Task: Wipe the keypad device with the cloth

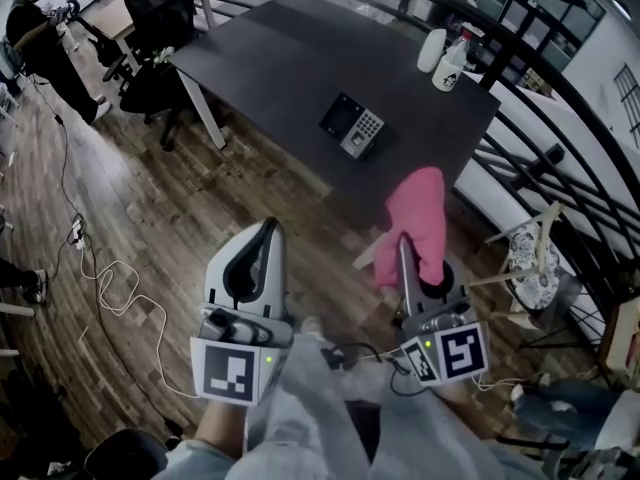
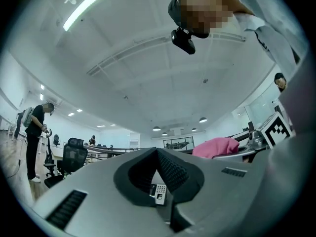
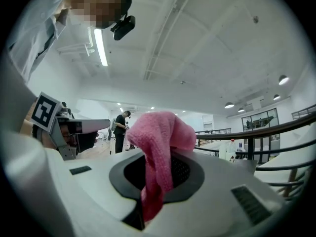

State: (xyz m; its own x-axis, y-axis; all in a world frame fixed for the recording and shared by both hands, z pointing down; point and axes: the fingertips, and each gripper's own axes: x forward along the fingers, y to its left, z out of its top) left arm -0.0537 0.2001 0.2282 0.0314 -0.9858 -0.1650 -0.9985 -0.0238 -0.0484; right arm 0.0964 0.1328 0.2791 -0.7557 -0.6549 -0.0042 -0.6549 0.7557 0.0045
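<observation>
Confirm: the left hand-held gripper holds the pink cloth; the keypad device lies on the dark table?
Wrong gripper. The right gripper view shows the pink cloth clamped in the right hand-held gripper; the left hand-held gripper is shut, empty. The keypad device does lie on the dark table.

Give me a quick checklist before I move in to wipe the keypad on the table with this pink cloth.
1. Cloth gripped: ok. The right gripper is shut on the pink cloth.
2. Left gripper free: ok. Its fingers are together with nothing between them.
3. Keypad reachable: ok. It lies uncovered on the dark table, towards the near edge.
4. Cloth on keypad: not ok. Both grippers hang over the floor, short of the table.
5. Bottles out of the way: ok. They stand at the far corner, apart from the keypad.
6. Keypad fixed down: cannot tell.
</observation>
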